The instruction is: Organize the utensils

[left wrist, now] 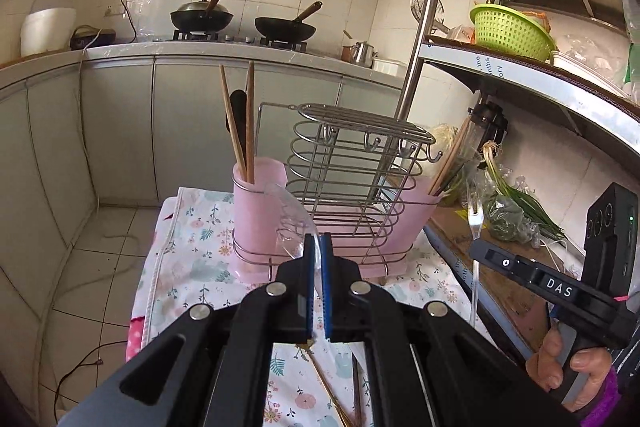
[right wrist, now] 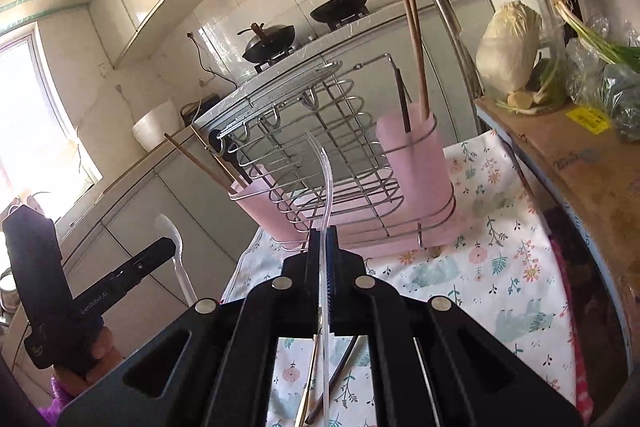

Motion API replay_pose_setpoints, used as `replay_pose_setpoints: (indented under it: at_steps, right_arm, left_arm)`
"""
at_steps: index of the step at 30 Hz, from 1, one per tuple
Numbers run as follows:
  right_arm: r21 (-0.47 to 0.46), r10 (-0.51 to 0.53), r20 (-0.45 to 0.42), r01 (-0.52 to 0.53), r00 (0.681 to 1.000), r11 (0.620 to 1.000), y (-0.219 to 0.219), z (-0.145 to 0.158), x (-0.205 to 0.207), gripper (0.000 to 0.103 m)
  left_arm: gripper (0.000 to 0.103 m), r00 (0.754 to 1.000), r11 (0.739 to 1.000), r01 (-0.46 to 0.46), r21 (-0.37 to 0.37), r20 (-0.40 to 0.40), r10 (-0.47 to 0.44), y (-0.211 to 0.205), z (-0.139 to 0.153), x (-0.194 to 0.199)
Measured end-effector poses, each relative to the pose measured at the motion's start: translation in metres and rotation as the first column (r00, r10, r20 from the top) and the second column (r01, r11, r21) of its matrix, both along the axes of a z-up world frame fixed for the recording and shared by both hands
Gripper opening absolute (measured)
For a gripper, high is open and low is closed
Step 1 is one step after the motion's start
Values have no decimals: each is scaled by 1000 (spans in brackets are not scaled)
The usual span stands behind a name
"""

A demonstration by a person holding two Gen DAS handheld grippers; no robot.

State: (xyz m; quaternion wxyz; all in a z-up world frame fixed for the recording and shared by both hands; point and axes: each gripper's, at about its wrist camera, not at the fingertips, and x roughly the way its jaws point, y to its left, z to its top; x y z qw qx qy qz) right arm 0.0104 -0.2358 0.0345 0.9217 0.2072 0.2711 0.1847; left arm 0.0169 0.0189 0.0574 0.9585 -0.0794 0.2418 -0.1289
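Left wrist view showed the left gripper [left wrist: 319, 247] clamped tight on the handle of a clear plastic spoon [left wrist: 294, 217], its bowl lifted in front of the pink cup [left wrist: 256, 211] that held two wooden chopsticks [left wrist: 245, 123]. The right gripper [right wrist: 323, 239] was likewise pinched shut, on a clear plastic fork [left wrist: 474, 215] whose tines stood up near the other pink cup [right wrist: 414, 163] at the far end of the wire utensil rack [left wrist: 352, 179].

Both pieces looked lifted off the flowered cloth [right wrist: 500, 267] and on their way to the rack, so I judged the carrying step to be in hand. Next, each handle would need tipping upright over a cup mouth before letting go.

More chopsticks [right wrist: 344, 359] lay on the cloth under the grippers, mostly hidden by them, so I could not count them. The clear plastic was hard to trace against the wire. A dark utensil [left wrist: 237, 115] behind the chopsticks I could not identify.
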Motion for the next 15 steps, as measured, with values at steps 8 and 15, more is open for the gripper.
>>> replay_pose_setpoints:
  at_steps: [8,15]
  right_arm:
    - [-11,-56,127,58,990,998,-10,28,-6,3]
    - [20,-85,269,83,959,996,-21,55,0,3]
  left_arm:
    - [2,991,998,-69,14,116,67,5,16,-5]
    - [2,954,987,-156,-24,254,157,21,38,2]
